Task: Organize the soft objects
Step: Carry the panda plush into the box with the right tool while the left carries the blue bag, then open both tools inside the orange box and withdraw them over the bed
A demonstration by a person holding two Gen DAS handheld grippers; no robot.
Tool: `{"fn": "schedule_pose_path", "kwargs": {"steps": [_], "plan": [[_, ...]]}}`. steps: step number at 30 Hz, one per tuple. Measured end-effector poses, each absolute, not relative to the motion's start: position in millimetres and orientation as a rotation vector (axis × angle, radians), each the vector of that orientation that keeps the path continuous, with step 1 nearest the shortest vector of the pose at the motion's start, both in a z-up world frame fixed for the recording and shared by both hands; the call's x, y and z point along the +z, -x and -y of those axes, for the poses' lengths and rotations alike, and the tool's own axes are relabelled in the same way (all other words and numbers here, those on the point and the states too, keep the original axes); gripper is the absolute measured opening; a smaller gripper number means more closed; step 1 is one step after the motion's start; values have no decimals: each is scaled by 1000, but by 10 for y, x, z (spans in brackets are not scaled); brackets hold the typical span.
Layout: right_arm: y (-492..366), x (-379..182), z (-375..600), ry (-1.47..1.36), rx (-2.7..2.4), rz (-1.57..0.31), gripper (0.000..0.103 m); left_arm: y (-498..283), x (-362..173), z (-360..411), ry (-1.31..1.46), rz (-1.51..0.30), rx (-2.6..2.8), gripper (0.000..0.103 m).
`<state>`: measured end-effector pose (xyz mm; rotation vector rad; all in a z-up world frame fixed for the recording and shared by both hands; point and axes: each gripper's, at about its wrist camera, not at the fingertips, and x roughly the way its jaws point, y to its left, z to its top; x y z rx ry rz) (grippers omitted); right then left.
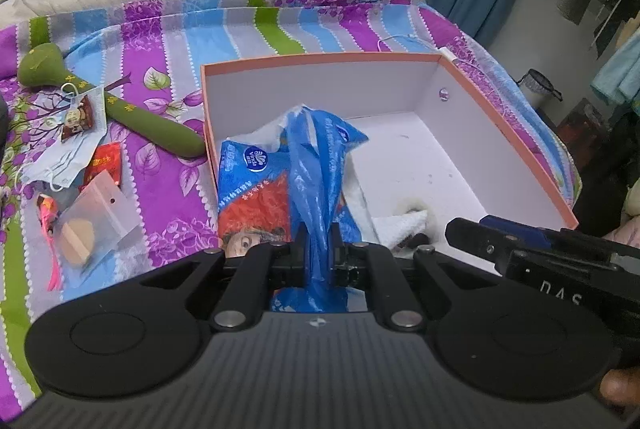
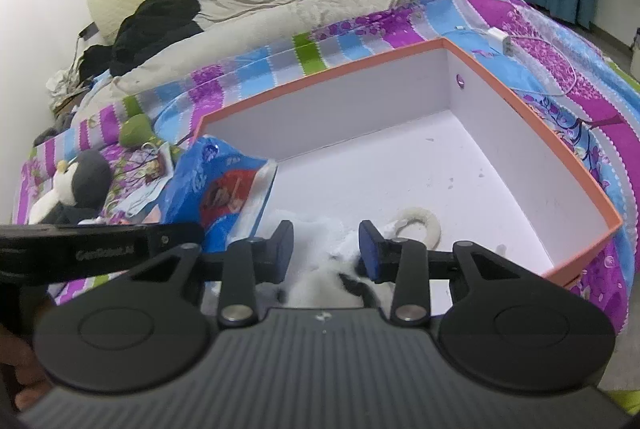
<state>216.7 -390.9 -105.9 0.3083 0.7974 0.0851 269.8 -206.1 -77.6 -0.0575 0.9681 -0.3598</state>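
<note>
Your left hand-held gripper (image 1: 318, 261) pinches the blue bag (image 1: 308, 165) tight, inside the box (image 1: 516, 137). Your right hand-held gripper (image 2: 325, 249) stands part open astride a white plush (image 2: 320, 281), pads apparently clear.

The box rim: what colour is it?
Orange-pink, on the box rim; inner walls are white. Clearest in the right wrist view.

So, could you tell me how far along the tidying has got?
Done: nothing lies released in the box yet. In hand: the left claw pinches the blue tissue pack over it; the right claw straddles a white fluffy thing inside. Left: green toy, face mask, penguin.
</note>
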Motion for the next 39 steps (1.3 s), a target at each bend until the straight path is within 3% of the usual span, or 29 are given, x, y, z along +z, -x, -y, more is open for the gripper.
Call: {"fn": "schedule_pose_path", "kwargs": {"steps": [6,13,17,39], "plan": [[-2268,-1166,3983,-319,71,-821,40,-2816,-878,2129,49,-985,-370,26],[-2239,-1183,3989,-324,71,-831,40,-2784,-889,2148,53,-981,-368,31],[-2148,-1110,3951,-319,79,-818,40,-2684,-776,2091,60,-947,-367,42],[-1049,-529,3411,-263,159,-704,40,-1221,-37,1409,92,-776,-339,43]]}}
